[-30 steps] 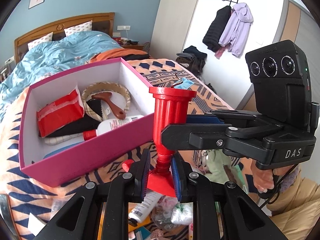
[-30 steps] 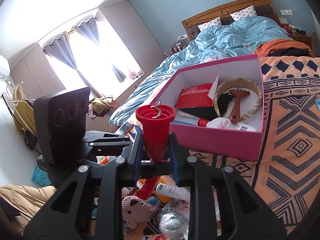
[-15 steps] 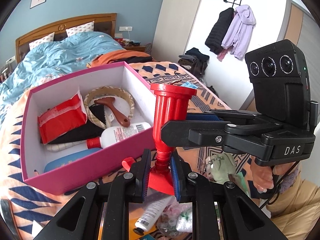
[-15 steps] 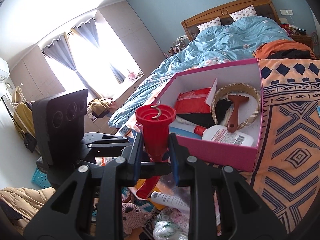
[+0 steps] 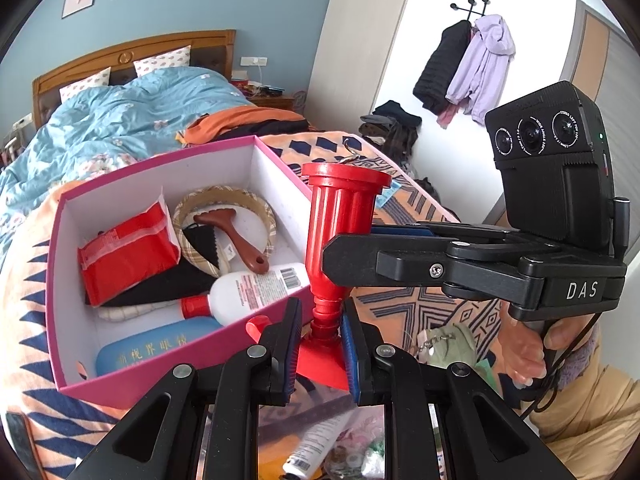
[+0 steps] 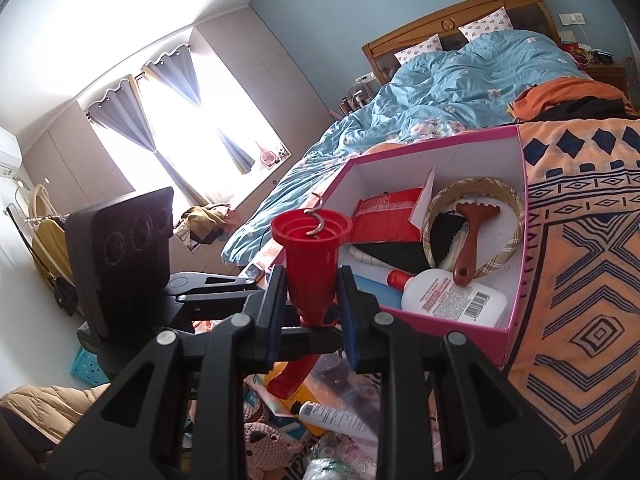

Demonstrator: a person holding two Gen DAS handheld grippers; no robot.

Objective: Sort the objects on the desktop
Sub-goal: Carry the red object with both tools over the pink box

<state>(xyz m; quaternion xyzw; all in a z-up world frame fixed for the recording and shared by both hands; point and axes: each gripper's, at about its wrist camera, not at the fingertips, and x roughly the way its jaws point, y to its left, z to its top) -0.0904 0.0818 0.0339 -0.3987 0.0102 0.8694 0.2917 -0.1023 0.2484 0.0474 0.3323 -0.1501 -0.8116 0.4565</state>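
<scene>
Left wrist view shows a bedroom with a blue wall, and a bed [image 5: 120,120] with a light blue duvet and a wooden headboard. At the foot of the bed lies an orange blanket [image 5: 404,216] with a dark blue pattern, and on it stands a pink box [image 5: 168,376] with white inner walls. The box holds a red packet [image 5: 128,256], a white bottle [image 5: 252,288] with a red cap, a blue case [image 5: 160,348], a woven ring [image 5: 224,200] and a brown brush [image 5: 236,236].

Both grippers hold one red plastic stand [image 5: 340,224], upright, just beside the near right corner of the box. The left gripper [image 5: 320,328] is clenched on its thin neck, low near the base. The right gripper [image 6: 312,292] is clenched on its wider ribbed body, higher up.

Only the left wrist view shows the white wall with a dark coat [image 5: 440,68] and a lilac jacket [image 5: 484,64] on a hook, and the person's hand [image 5: 532,348] on the handle of the right gripper. Only the right wrist view shows the bright window [image 6: 180,128] with grey curtains, a metal hook [image 6: 318,220] in the open top of the stand, and a tube [image 6: 336,416] and a knitted toy [image 6: 264,444] among clutter on the floor below the grippers.
</scene>
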